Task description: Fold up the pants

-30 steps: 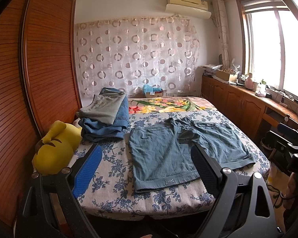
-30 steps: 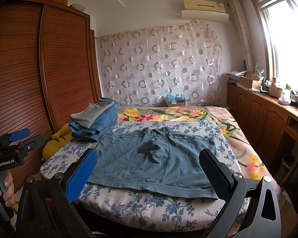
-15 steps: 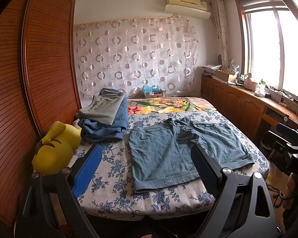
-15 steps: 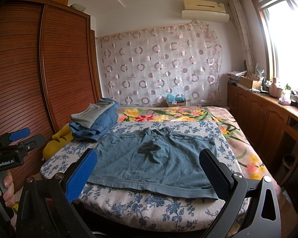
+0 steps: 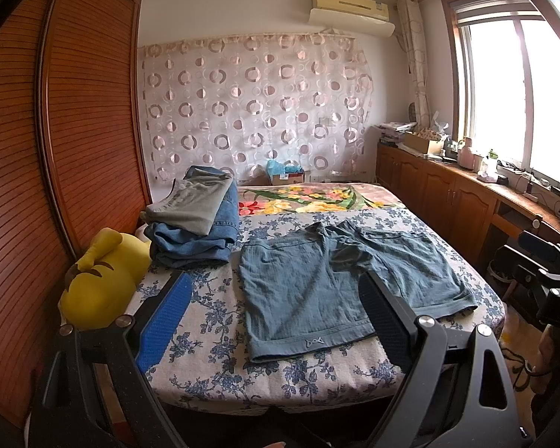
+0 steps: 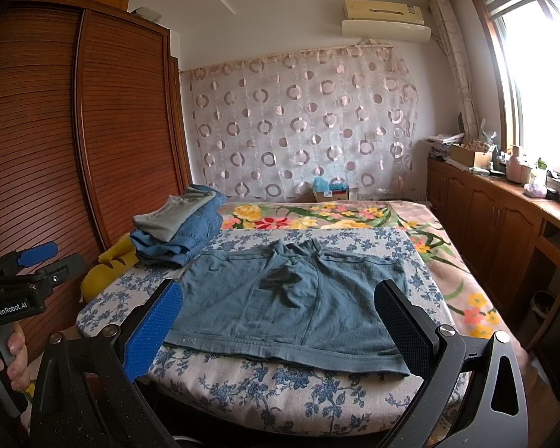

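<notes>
teal pants (image 5: 339, 287) spread flat, unfolded, rumpled crotch

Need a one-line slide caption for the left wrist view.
Open left gripper hovers before teal shorts spread flat on floral bed, folded clothes stack behind.

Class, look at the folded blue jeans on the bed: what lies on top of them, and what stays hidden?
A folded grey garment lies on top of the blue jeans, covering much of their upper face. What that face looks like beneath it cannot be seen.
</notes>
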A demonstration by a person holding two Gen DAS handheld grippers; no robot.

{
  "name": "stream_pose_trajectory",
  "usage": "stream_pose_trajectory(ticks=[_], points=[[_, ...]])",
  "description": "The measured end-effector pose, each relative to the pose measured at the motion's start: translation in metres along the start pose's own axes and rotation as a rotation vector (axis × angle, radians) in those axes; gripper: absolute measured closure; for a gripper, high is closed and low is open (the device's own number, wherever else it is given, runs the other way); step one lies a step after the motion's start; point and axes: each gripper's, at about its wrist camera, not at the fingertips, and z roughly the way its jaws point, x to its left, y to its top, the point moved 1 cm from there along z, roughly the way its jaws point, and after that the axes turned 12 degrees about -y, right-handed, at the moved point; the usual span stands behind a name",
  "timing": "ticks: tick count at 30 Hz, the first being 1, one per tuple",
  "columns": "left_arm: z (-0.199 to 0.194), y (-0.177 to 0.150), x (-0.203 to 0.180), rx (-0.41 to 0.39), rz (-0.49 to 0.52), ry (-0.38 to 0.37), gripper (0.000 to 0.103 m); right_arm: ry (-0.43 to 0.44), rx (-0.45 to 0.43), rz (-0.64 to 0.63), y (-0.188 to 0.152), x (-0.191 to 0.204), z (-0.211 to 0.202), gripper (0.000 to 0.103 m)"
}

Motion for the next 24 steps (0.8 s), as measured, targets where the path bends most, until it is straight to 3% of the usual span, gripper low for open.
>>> stream_pose_trajectory(ticks=[12,24], points=[[0.005,0.009,0.000,0.041,-0.009,-0.030,0.012,-0.006,0.017,-0.006,-0.005,-0.006,0.007,0.001],[0.053,-0.014,0.010,0.131,-0.011,-0.080,0.012,-0.017,0.055,-0.012,-0.005,-0.028,0.028,0.001]])
